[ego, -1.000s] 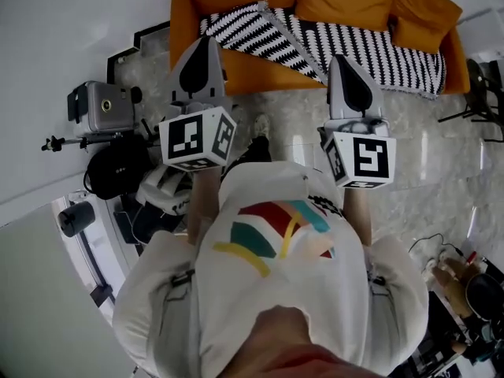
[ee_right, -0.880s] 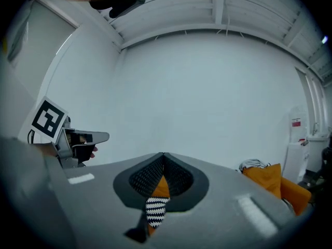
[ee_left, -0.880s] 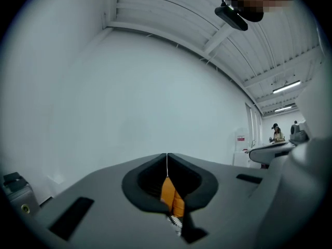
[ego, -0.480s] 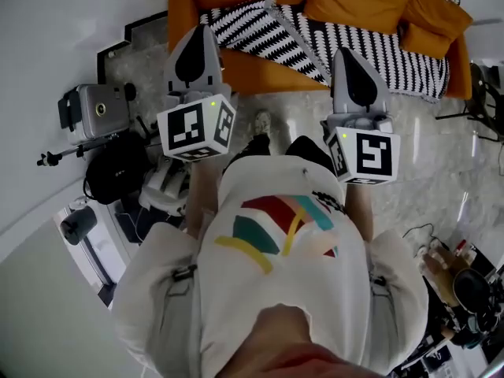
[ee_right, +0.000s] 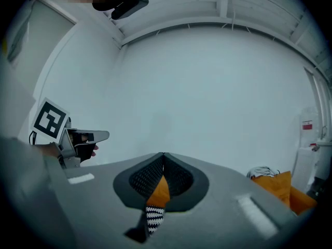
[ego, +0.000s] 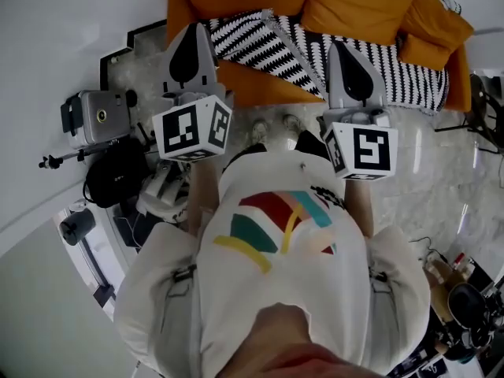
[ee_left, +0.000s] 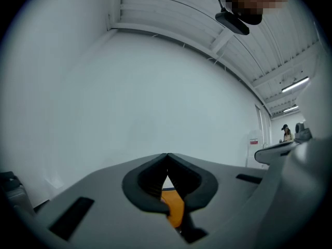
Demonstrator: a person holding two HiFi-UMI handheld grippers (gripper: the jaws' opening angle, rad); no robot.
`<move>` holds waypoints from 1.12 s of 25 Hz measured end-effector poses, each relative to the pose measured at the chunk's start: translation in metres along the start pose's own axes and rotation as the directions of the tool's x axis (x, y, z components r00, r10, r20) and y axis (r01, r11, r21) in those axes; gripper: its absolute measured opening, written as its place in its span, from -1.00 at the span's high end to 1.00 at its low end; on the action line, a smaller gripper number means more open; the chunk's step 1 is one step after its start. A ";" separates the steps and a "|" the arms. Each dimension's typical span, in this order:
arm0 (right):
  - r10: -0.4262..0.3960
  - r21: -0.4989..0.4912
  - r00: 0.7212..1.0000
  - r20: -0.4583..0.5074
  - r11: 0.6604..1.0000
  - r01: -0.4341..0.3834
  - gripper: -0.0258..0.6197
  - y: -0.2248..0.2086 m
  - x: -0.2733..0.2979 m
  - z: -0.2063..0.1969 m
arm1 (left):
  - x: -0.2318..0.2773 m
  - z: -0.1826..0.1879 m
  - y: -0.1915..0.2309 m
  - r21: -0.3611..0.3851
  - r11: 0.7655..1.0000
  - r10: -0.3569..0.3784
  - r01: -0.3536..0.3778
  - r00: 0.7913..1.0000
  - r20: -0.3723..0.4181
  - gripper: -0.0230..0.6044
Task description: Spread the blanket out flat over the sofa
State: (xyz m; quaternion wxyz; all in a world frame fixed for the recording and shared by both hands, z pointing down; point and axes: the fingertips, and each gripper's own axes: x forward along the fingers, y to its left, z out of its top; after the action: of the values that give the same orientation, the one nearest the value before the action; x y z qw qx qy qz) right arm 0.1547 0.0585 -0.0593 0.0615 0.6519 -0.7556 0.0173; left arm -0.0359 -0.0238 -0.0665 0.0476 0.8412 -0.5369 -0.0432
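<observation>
**A:** Where is the blanket (ego: 315, 50)?

**B:** We see it as a bunched black-and-white zigzag band along the seat of the orange sofa (ego: 252, 81), below the cushions (ego: 354, 6). It is not yet spread flat.

**A:** And our claws?

**B:** The left gripper (ego: 191, 34) and right gripper (ego: 343, 52) both point level toward the sofa. Their jaws are pressed together on nothing and do not touch the fabric. We judge they are held side by side so each can take one edge.

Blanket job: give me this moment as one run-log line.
stage: blanket not yet gripped | left gripper: shut, empty | right gripper: shut, empty | blanket: rumpled on sofa seat
</observation>
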 end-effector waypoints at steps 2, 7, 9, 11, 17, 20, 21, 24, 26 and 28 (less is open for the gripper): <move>0.019 0.000 1.000 0.009 1.000 -0.019 0.91 -0.011 -0.002 0.004 | 0.003 0.004 -0.015 0.018 1.000 0.003 -0.003 1.000 0.010 0.88; 0.028 -0.009 0.997 0.067 1.000 -0.027 0.91 -0.037 0.000 0.022 | 0.020 0.023 -0.052 0.086 0.996 -0.019 0.014 0.999 0.050 0.88; 0.024 0.012 0.996 0.086 1.000 -0.026 0.91 -0.051 0.001 0.027 | 0.026 0.028 -0.066 0.091 0.996 -0.031 0.026 0.998 0.058 0.88; 0.010 0.029 0.996 0.090 0.999 -0.013 0.91 -0.063 0.003 0.027 | 0.031 0.030 -0.076 0.106 0.994 -0.038 0.031 0.997 0.061 0.88; 0.006 0.047 0.998 0.070 0.999 -0.010 0.91 -0.084 0.010 0.019 | 0.044 0.025 -0.089 0.104 0.994 -0.032 0.028 0.999 0.041 0.88; 0.022 0.045 0.998 0.059 0.999 -0.025 0.91 -0.088 0.019 0.015 | 0.050 0.020 -0.087 0.108 0.994 -0.016 0.014 1.000 0.023 0.88; 0.028 0.041 0.998 0.056 0.999 -0.031 0.91 -0.088 0.023 0.015 | 0.052 0.019 -0.085 0.106 0.994 -0.011 0.009 1.000 0.019 0.88; 0.040 0.025 0.998 0.051 0.999 -0.041 0.91 -0.084 0.031 0.013 | 0.054 0.017 -0.077 0.102 0.995 0.005 -0.007 1.000 0.018 0.88; 0.044 0.021 0.998 0.050 0.999 -0.045 0.91 -0.081 0.032 0.013 | 0.052 0.017 -0.073 0.099 0.995 0.013 -0.016 1.000 0.025 0.88; 0.048 0.024 0.998 0.049 0.998 -0.049 0.91 -0.078 0.035 0.011 | 0.049 0.017 -0.069 0.095 0.995 0.022 -0.024 0.999 0.028 0.88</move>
State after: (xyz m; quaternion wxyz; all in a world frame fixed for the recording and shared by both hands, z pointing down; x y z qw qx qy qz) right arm 0.2255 0.0115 -0.0707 0.0346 0.6343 -0.7722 0.0126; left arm 0.0446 -0.0399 -0.0934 0.0007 0.8357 -0.5485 -0.0283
